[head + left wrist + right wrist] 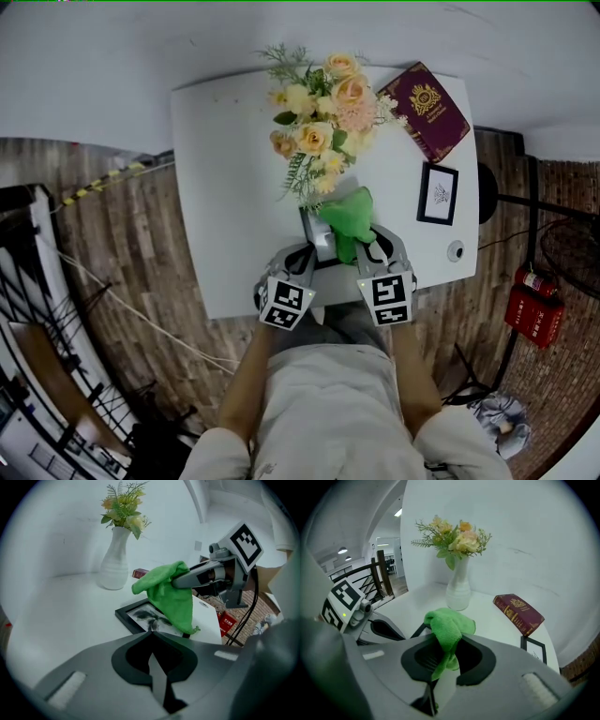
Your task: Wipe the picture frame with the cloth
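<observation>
A black picture frame (316, 236) with a grey print (143, 615) is raised at a tilt over the near edge of the white table (234, 187). My left gripper (307, 257) (152, 633) is shut on the frame's near edge. A green cloth (349, 217) (168, 595) (447, 625) hangs bunched from my right gripper (354, 247) (443, 651), which is shut on it. The cloth drapes onto the frame's right part. In the left gripper view the right gripper (182, 579) comes in from the right, above the frame.
A white vase (114, 562) of peach and yellow flowers (321, 122) stands mid-table behind the frame. A maroon book (427, 108) lies at the far right, a small black frame (438, 194) and a small round object (456, 250) at the right edge. A red extinguisher (534, 305) sits on the floor.
</observation>
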Tool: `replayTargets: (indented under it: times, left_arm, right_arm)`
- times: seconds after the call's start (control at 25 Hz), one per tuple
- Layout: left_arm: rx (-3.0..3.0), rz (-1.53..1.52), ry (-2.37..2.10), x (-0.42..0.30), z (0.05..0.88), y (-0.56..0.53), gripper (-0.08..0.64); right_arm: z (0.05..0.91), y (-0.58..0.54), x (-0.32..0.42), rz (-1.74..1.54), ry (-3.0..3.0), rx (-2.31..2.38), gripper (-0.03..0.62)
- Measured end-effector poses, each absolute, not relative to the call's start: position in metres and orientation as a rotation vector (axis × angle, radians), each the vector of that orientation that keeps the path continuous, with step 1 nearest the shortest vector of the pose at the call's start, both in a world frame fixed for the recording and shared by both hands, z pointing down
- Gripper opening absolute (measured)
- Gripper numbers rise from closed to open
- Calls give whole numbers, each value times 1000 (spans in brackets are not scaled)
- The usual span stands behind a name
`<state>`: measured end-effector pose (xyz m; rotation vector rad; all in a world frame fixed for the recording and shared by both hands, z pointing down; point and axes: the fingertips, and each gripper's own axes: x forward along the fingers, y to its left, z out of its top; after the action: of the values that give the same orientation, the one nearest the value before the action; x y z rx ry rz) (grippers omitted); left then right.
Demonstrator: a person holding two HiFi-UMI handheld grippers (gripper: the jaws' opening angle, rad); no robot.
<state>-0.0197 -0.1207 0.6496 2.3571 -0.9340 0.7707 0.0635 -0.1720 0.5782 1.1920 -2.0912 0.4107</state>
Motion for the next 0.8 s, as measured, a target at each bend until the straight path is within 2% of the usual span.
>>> replayTargets:
  times: [0.44, 0.8]
  left_arm:
    - [2364, 730, -927, -16, 646, -122, 20]
    - [2363, 742, -927, -16, 647, -121, 20]
  right_arm:
    - [609, -152, -4, 459, -2173, 1001, 61]
    - [640, -145, -16, 425, -2121, 898, 60]
